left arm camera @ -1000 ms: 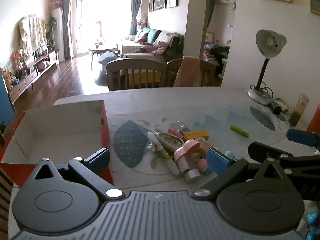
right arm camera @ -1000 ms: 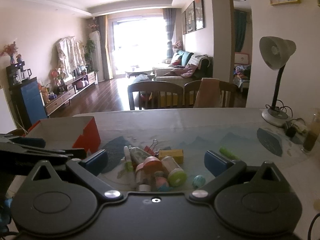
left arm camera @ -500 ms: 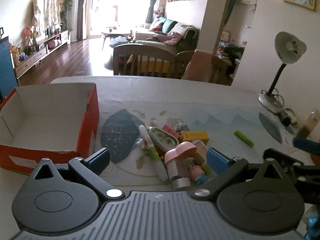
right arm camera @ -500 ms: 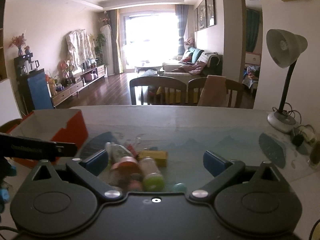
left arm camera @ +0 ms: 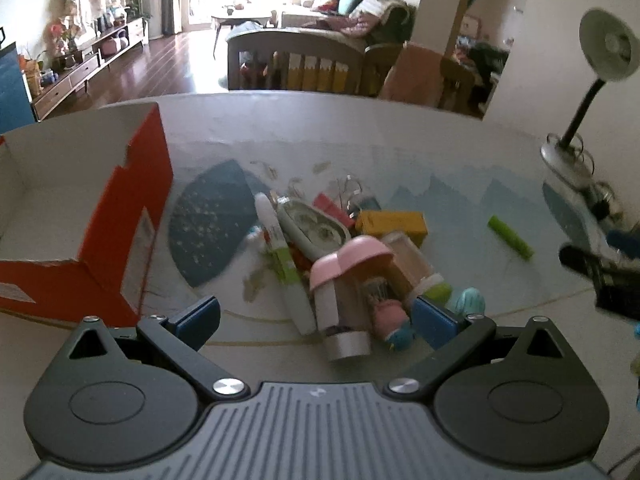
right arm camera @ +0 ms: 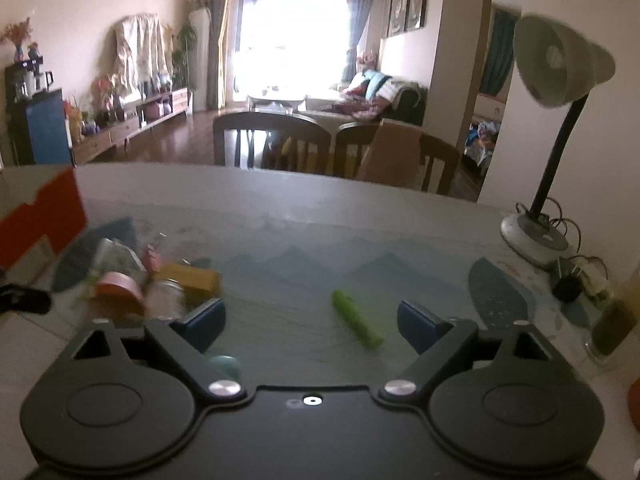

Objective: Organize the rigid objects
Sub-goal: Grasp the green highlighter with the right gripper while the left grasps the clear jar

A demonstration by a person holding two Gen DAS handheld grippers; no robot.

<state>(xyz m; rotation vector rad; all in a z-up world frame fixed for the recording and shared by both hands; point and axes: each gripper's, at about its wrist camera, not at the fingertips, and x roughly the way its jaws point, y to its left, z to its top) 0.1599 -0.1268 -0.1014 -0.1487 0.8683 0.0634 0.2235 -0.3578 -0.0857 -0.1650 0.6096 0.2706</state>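
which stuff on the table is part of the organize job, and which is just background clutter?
Job items:
- orange cardboard box, open
- pile: white-green marker, yellow box, pink-capped bottle, correction tape
- lone green marker, between the right gripper's closing jaws, not touched
- left gripper, open over the pile

Just lying about:
- desk lamp
- cables and plug
- glass with dark liquid

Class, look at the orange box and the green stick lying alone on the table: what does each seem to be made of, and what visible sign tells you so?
Orange box: probably cardboard, matt; thin folded walls, pale uncoated inside, a ragged torn edge on the orange face.

Green stick: probably plastic, smooth; even, bright lime colour and a rounded tube shape. Blur leaves its finish uncertain.
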